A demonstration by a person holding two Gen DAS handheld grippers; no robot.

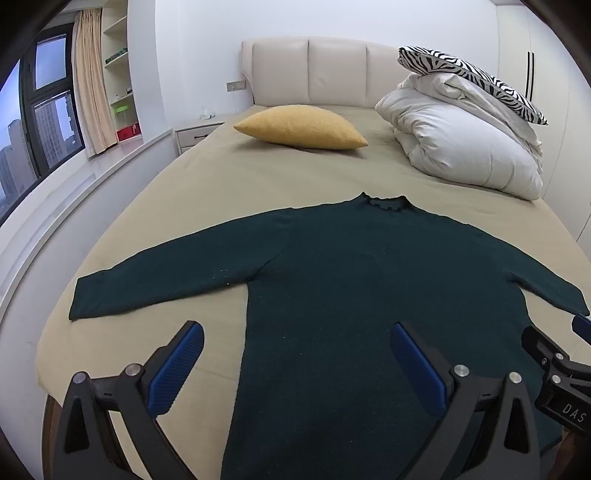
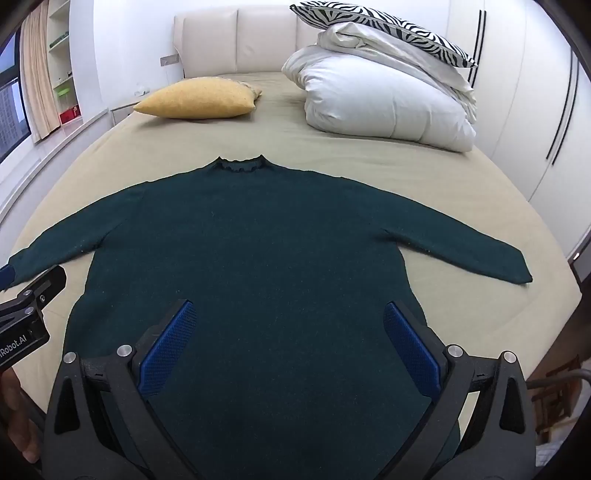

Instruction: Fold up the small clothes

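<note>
- Sweater [image 2: 258, 240] lay flat near the bed's [image 2: 332, 147] foot, sleeves spread, collar toward headboard; unfolded.
- Left gripper [image 1: 295, 354] and right gripper [image 2: 290, 332] hovered spread wide, empty, above hem.
- Next, likely: grasp a sleeve, fold inward.

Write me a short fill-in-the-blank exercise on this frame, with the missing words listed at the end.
1. The dark green sweater lies flat on the bed with both ____ spread out to the sides.
2. The pillow near the headboard is ____ in colour.
3. On top of the white duvet lies a cushion with a ____ pattern.
4. Both the left hand-held gripper and the right hand-held gripper are ____.

Missing words: sleeves; yellow; zebra; open
</note>
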